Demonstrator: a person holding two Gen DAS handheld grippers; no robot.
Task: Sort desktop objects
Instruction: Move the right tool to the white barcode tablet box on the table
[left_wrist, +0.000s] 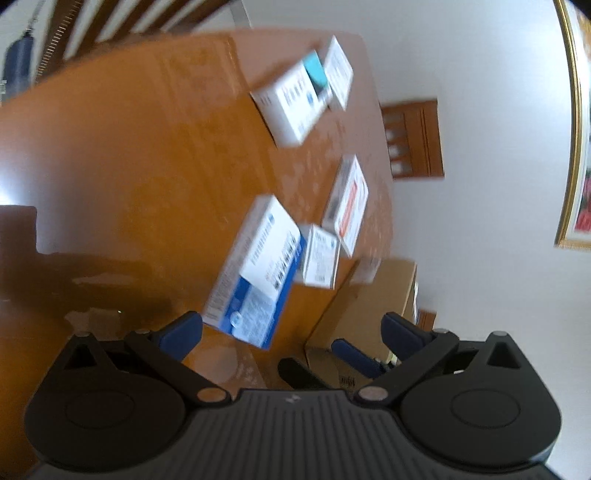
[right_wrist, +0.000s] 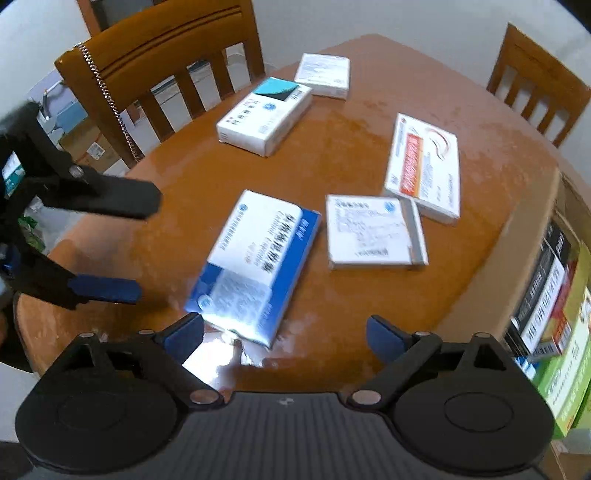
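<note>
Round orange-brown wooden worktop (right_wrist: 351, 155) carrying 5 cardboard medicine boxes. Landmark: large blue-and-white flat box (right_wrist: 255, 266), lying flat near the front edge. Just right of it, a small white box with a grey end (right_wrist: 373, 230); beyond that, touching its corner, a white box with an orange-red stripe (right_wrist: 424, 168). Farther back, a long white box with a teal end (right_wrist: 266, 116) and a small white box (right_wrist: 323, 74). Right claw (right_wrist: 284, 332) spread wide, hovering at the landmark's near end, pinching nothing. Left claw (left_wrist: 291, 332) likewise spread, empty, left of the landmark. Open carton of packages (right_wrist: 554, 302) right of the worktop.
</note>
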